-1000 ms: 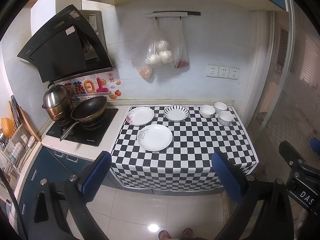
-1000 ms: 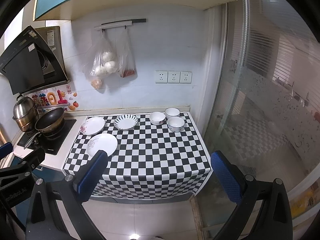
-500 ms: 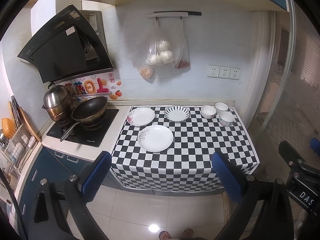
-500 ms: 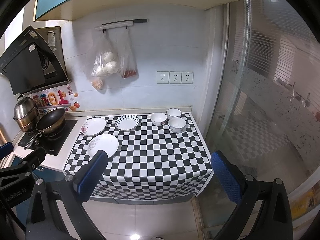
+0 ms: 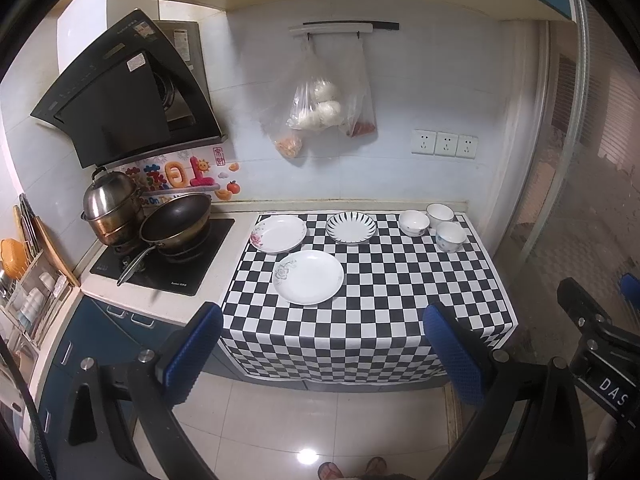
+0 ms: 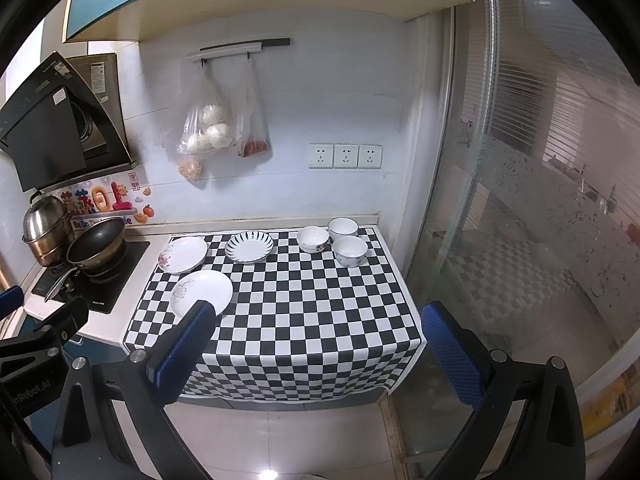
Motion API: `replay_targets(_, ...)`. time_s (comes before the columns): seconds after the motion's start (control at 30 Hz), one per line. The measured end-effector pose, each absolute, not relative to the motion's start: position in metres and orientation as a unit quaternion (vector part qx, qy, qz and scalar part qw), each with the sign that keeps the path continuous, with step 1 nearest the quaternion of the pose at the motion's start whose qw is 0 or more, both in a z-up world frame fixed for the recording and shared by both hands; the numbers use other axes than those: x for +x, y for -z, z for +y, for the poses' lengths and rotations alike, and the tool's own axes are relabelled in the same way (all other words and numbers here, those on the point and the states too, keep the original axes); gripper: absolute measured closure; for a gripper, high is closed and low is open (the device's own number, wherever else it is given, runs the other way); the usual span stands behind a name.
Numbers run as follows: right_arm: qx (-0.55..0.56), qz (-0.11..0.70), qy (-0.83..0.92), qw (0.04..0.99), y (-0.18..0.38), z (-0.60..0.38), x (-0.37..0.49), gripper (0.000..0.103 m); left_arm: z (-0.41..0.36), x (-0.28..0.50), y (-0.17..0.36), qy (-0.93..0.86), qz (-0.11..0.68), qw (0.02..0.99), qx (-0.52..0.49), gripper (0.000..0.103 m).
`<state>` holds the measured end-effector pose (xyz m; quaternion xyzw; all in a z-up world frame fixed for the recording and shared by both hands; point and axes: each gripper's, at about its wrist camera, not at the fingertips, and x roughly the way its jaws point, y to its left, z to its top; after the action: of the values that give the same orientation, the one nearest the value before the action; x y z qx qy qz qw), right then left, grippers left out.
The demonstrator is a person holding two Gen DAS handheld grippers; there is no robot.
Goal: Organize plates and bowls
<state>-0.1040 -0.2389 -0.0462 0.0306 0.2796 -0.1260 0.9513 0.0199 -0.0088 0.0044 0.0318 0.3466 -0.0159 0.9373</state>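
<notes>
Three plates lie on the checkered cloth (image 5: 360, 312): a white floral plate (image 5: 308, 277) in front, a second floral plate (image 5: 278, 234) behind it at the left, and a striped plate (image 5: 351, 228) behind. Three small bowls (image 5: 413, 222) (image 5: 439, 212) (image 5: 451, 236) stand at the back right. In the right wrist view the front plate (image 6: 201, 292), striped plate (image 6: 249, 247) and bowls (image 6: 350, 251) also show. My left gripper (image 5: 322, 356) and right gripper (image 6: 316, 354) are both open and empty, held well back from the counter, above the floor.
A stove (image 5: 164, 264) with a wok (image 5: 176, 224) and a steel pot (image 5: 110, 208) stands left of the cloth. A dish rack (image 5: 28, 292) is at the far left. Plastic bags (image 5: 320, 112) hang on the wall. A glass door (image 6: 520, 200) bounds the right side.
Both grippers have edged slightly closer to the counter. The plates and bowls have not moved.
</notes>
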Motion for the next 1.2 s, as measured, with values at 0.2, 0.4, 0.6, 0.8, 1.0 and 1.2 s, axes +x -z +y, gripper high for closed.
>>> replay_targets(0.2,0.031,0.279,0.127,0.951,0.046,-0.239,-0.104,0.0,-0.009,0.021,-0.004,0.015,0.345,0.938,0.033,0.001)
replay_targets(0.4,0.028,0.28,0.127,0.951,0.046,-0.238,-0.102,0.0,-0.008,0.021,-0.002,0.016,0.343,0.939,0.03,0.001)
replay_targets(0.6,0.028,0.279,0.124,0.952,0.044,-0.237,-0.098,0.0,-0.004,0.02,-0.002,0.013,0.34,0.94,0.028,0.001)
replay_targets(0.8,0.029,0.279,0.123,0.952,0.046,-0.235,-0.098,0.0,-0.002,0.019,-0.002,0.014,0.339,0.94,0.027,0.001)
replay_targets(1.0,0.032,0.282,0.126,0.95,0.049,-0.234,-0.096,0.0,-0.001,0.021,-0.002,0.016,0.343,0.939,0.029,0.001)
replay_targets(1.2,0.037,0.284,0.127,0.95,0.05,-0.233,-0.095,0.0,-0.001,0.023,-0.001,0.016,0.344,0.938,0.029,0.001)
